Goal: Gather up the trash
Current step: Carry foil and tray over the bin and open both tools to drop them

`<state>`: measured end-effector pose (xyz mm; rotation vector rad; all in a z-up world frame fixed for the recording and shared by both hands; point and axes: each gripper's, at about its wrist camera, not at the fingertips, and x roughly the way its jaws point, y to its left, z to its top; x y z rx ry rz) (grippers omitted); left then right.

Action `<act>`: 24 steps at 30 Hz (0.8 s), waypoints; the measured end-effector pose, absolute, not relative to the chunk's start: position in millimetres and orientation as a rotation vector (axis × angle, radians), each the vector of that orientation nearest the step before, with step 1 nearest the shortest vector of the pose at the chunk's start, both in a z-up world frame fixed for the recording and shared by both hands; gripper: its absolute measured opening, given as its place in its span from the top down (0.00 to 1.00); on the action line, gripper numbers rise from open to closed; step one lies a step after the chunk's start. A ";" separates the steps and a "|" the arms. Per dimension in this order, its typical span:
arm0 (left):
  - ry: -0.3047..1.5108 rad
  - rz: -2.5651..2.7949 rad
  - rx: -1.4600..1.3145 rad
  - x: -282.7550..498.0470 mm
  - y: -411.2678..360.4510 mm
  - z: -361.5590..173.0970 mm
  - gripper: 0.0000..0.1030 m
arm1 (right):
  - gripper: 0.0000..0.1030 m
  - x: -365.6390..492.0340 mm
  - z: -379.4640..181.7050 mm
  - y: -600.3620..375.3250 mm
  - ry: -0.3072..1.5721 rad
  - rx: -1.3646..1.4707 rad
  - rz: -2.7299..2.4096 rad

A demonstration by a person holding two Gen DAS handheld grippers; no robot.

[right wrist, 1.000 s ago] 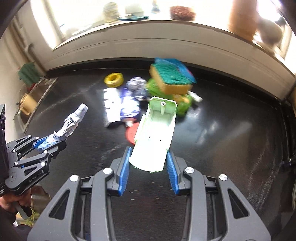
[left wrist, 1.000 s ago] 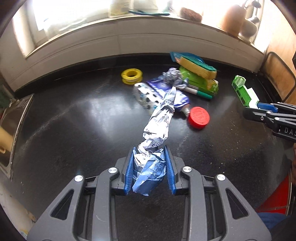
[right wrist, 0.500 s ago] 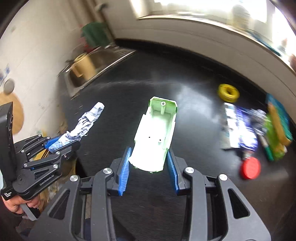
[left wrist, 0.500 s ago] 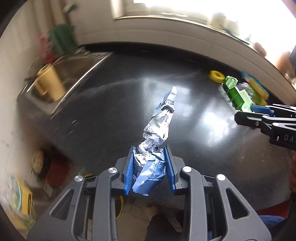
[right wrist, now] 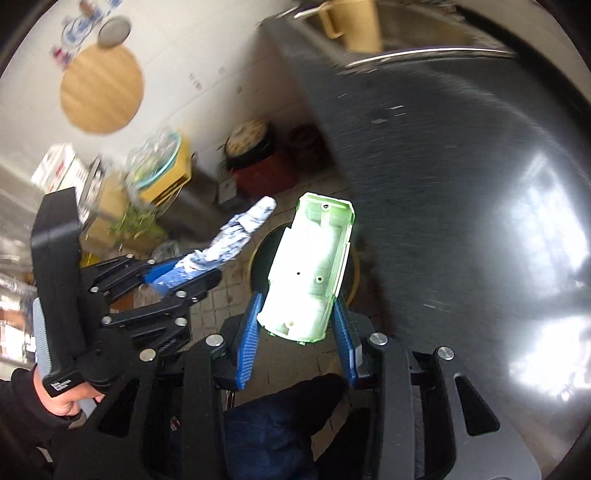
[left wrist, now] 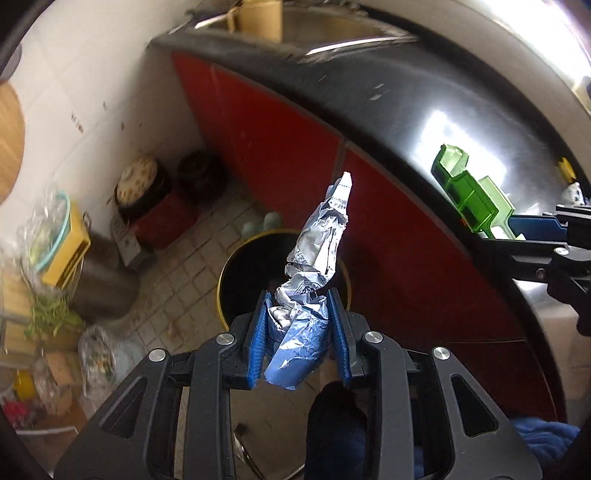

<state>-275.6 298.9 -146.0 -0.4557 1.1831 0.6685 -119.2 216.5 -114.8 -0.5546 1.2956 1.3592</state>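
My left gripper is shut on a crumpled blue and silver wrapper that sticks out past the fingertips. Below it on the floor stands a round black bin with a yellow rim. My right gripper is shut on a green and white plastic tray, held over the same bin. In the right wrist view the left gripper with the wrapper is at the left. The tray and right gripper show at the right of the left wrist view.
A black counter with red cabinet fronts curves along the right, a sink with a tan jug at its far end. Pots, a yellow box, bags and greens crowd the tiled floor at the left. A dark shoe is below.
Both grippers swung left off the counter and tipped downward, carrying the wrapper and the tray. The view went from the cluttered counter to the floor and the bin.
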 end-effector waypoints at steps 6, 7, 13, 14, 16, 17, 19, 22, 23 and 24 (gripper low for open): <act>1.224 0.700 -0.537 -305.5 326.4 -202.3 0.71 | 0.64 -150.1 -162.3 271.1 1.374 -0.662 1.360; 1.233 0.702 -0.555 -309.0 332.2 -213.9 0.71 | 0.64 -154.6 -167.3 276.1 1.378 -0.675 1.354; 1.236 0.711 -0.580 -313.1 346.6 -240.1 0.71 | 0.64 -156.7 -203.4 302.3 1.392 -0.758 1.323; 1.232 0.708 -0.587 -313.4 349.0 -242.7 0.71 | 0.64 -156.8 -206.9 304.3 1.392 -0.768 1.322; 1.230 0.707 -0.594 -311.9 352.6 -246.2 0.70 | 0.64 -157.4 -212.3 308.3 1.392 -0.778 1.319; 1.229 0.703 -0.598 -312.1 354.6 -248.0 0.70 | 0.64 -156.9 -213.3 309.3 1.393 -0.778 1.320; 1.228 0.695 -0.605 -312.3 357.1 -250.5 0.70 | 0.64 -157.6 -212.6 310.0 1.383 -0.786 1.324; 1.221 0.687 -0.601 -313.5 359.0 -251.4 0.62 | 0.59 -160.1 -211.2 315.1 1.365 -0.804 1.332; 1.220 0.683 -0.599 -314.1 360.1 -251.8 0.57 | 0.51 -160.4 -210.9 316.4 1.362 -0.809 1.334; 1.219 0.687 -0.591 -314.8 361.0 -251.4 0.41 | 0.43 -160.1 -209.3 316.3 1.353 -0.810 1.335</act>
